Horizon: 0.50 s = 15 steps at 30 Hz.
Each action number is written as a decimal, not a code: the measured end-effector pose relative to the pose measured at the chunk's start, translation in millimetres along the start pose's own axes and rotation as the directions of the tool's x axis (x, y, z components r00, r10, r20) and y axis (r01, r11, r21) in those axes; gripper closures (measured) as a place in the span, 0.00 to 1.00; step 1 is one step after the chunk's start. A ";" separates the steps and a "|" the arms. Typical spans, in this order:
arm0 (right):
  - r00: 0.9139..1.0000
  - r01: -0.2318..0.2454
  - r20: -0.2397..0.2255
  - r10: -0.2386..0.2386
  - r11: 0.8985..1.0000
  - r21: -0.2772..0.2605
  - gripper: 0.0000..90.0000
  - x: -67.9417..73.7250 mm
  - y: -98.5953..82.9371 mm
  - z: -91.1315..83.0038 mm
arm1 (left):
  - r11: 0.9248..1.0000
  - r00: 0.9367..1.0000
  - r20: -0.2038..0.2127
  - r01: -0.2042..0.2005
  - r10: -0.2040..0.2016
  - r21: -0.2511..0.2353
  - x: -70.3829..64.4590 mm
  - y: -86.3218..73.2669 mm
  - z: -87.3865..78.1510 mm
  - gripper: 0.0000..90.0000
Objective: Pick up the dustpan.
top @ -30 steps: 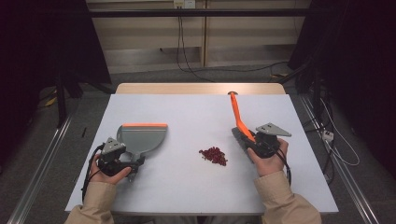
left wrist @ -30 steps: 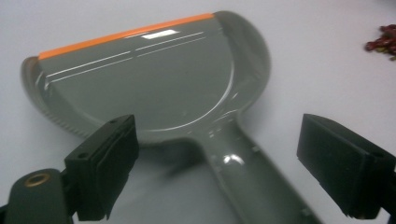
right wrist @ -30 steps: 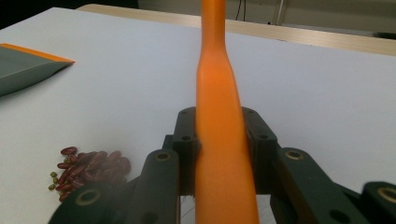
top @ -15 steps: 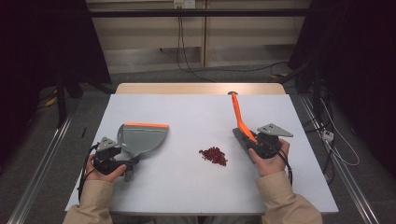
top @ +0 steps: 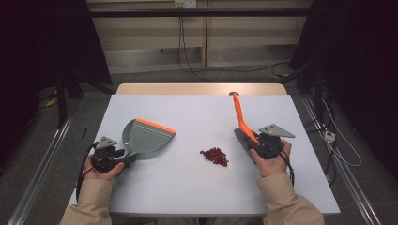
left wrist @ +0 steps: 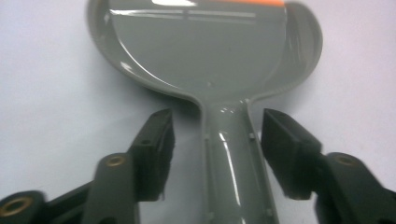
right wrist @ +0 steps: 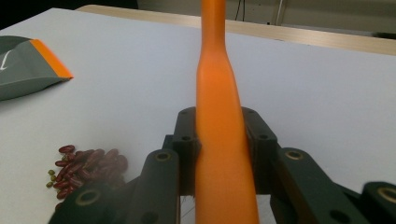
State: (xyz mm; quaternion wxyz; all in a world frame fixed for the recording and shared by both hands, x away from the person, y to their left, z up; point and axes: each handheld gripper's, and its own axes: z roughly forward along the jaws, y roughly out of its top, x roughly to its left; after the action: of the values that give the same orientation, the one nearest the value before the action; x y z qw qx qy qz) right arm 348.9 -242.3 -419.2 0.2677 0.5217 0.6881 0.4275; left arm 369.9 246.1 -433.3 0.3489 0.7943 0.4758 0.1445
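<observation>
The grey dustpan [top: 146,136] has swung since a second ago, its orange lip now turned toward the red beans [top: 215,156] mid-desk. The left hand-held gripper [left wrist: 215,156] straddles its handle, spread, not yet clamped. The right hand-held gripper [right wrist: 219,154] pinches the orange brush handle [right wrist: 219,121]. No readable writing.

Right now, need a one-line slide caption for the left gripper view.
Left tool open, jaws straddling the grey dustpan handle on the white table.
</observation>
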 end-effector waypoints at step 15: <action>1.000 0.005 -0.001 -0.005 1.000 0.001 0.79 0.3 -0.8 -0.6 | 0.996 0.999 -0.002 -0.048 0.048 0.074 -4.3 14.2 9.2 0.71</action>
State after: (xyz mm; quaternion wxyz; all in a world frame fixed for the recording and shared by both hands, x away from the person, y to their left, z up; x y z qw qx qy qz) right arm 347.9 -242.3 -419.6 0.2681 0.5199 0.6897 0.4269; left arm 382.2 234.3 -429.6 0.3146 0.8177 0.4624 0.1366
